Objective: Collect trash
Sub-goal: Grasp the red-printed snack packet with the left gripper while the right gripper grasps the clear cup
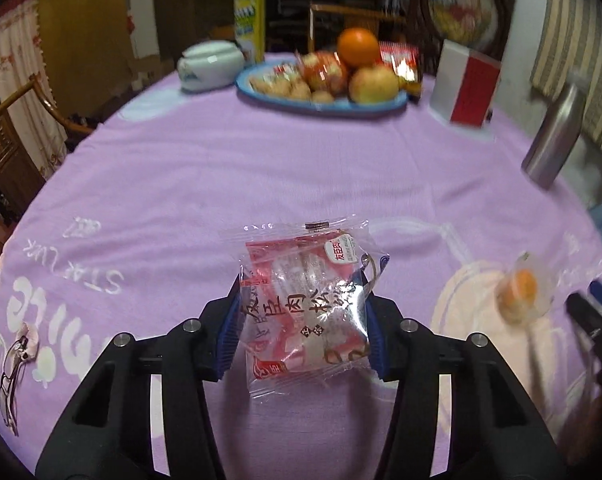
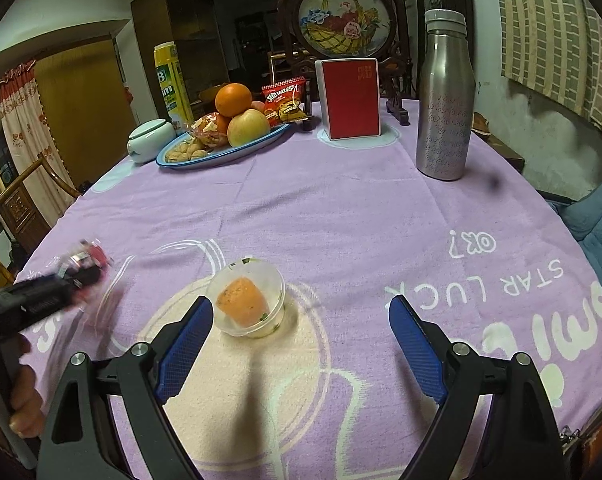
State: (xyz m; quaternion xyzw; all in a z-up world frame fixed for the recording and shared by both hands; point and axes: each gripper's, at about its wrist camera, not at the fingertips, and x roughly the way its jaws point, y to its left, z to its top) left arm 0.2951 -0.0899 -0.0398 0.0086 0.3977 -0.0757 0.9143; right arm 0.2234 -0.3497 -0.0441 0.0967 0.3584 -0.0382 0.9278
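My left gripper (image 1: 301, 300) is shut on a clear and red snack wrapper (image 1: 309, 304) with Chinese writing, held just above the purple tablecloth (image 1: 261, 168). In the right wrist view the wrapper (image 2: 89, 264) and left gripper (image 2: 77, 280) show blurred at the left. My right gripper (image 2: 301, 316) is open and empty. A small clear plastic cup (image 2: 247, 300) with an orange lump inside stands just ahead of its left finger (image 2: 189, 340), not between the pads. The cup also shows blurred in the left wrist view (image 1: 525, 286).
At the far side stand a blue plate (image 2: 189, 158) of fruit and snacks, a white lidded jar (image 2: 151, 136), a yellow canister (image 2: 173, 80), a red box (image 2: 353, 98) and a steel bottle (image 2: 445, 100). A wooden chair (image 1: 5, 136) stands left.
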